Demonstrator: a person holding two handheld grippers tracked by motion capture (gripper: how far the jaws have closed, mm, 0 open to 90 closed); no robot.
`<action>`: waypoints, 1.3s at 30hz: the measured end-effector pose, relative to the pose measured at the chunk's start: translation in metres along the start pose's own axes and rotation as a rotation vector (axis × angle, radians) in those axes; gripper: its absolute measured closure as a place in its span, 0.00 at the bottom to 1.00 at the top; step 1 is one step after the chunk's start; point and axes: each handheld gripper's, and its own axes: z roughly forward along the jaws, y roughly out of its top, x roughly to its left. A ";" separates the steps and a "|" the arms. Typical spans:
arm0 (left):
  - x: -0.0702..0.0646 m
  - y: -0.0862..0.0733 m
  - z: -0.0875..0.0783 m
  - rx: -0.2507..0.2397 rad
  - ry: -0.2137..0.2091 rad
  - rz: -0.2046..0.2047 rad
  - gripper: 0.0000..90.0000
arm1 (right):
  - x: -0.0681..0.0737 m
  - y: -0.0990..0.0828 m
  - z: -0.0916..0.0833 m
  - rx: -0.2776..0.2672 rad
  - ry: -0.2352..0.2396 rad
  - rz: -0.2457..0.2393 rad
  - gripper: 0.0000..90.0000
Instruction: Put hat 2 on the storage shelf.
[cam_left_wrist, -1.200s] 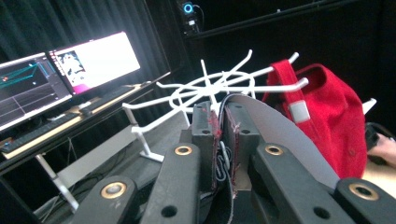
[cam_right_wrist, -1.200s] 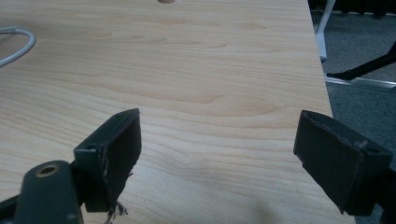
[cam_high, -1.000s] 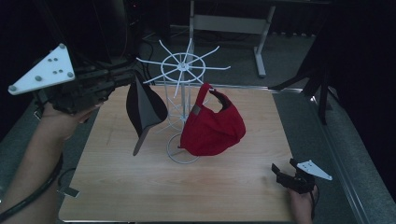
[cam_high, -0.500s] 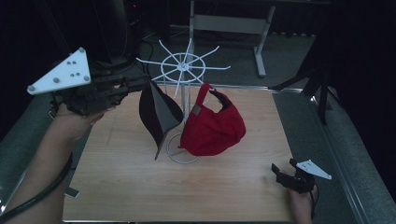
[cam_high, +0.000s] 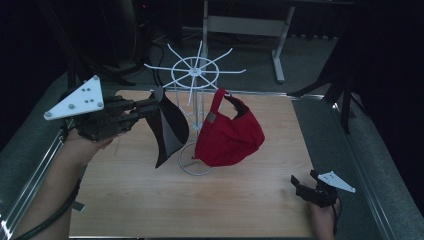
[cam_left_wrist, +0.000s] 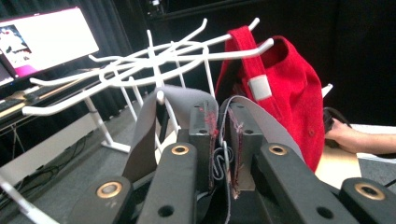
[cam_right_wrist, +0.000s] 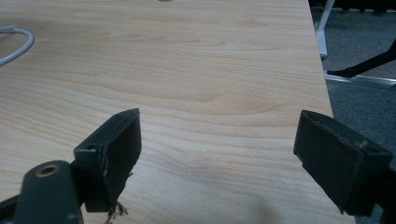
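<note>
We've got the left gripper (cam_high: 152, 104) pinching the rear strap of the grey cap (cam_high: 170, 127), jaws just easing open though the strap is still between the pads (cam_left_wrist: 210, 122). The strap loop sits over a prong of the white rack (cam_high: 192, 75), so the cap hangs beside the post, probably being hooked on. The red cap (cam_high: 227, 135) already hangs from another prong, touching the post. The right gripper (cam_high: 306, 186) is parked low at the counter (cam_high: 140, 200) edge with jaws spread wide and empty, we think just kept clear.
</note>
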 end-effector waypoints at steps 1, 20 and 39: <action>-0.001 -0.001 0.000 0.003 -0.002 0.000 0.86 | 0.000 0.000 0.000 0.000 0.001 0.000 0.17; -0.010 -0.038 -0.009 0.028 0.014 -0.046 0.72 | 0.000 0.000 0.000 -0.002 0.001 -0.005 0.17; -0.025 -0.091 -0.021 0.064 0.019 -0.099 0.72 | 0.000 0.000 0.000 -0.002 -0.002 -0.004 0.17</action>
